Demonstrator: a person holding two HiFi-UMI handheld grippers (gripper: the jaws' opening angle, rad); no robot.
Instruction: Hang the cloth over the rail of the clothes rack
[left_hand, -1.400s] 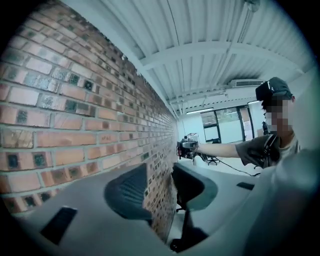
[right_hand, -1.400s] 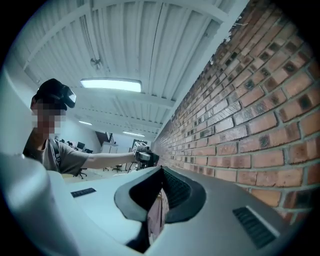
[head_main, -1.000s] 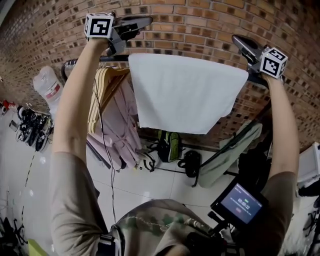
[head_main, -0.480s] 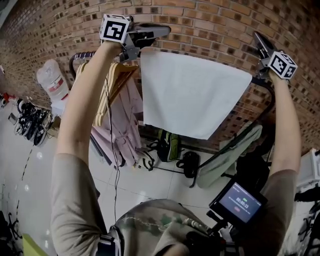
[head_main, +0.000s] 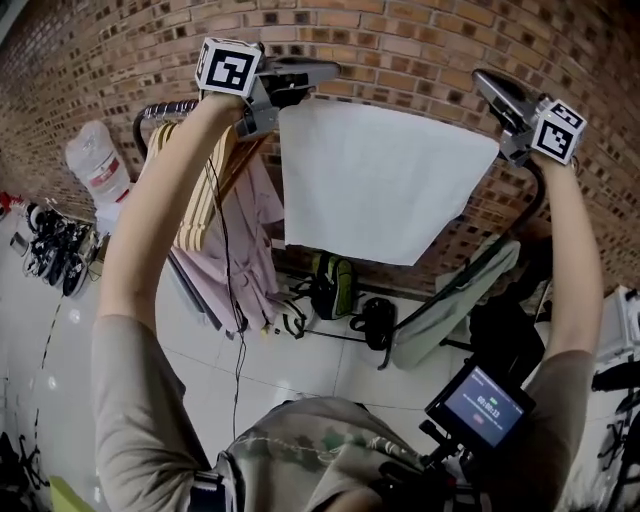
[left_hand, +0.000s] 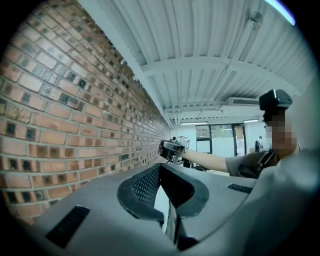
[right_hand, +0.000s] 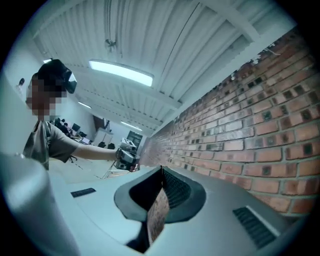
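Stretching between two raised arms in the head view, the white cloth (head_main: 380, 180) hangs flat in front of the brick wall (head_main: 420, 40). The left gripper (head_main: 310, 72) pinches its upper left corner and the right gripper (head_main: 487, 85) its upper right corner. The clothes rack rail (head_main: 165, 108) shows behind the left arm, with wooden hangers (head_main: 200, 190) and pink garments (head_main: 250, 250) on it. Whether the cloth touches the rail cannot be told.

In the left gripper view, the jaws are pressed together on a thin white edge of cloth, with the brick wall at the left.

In the right gripper view, the jaws are likewise clamped on a cloth edge, with the wall at the right.
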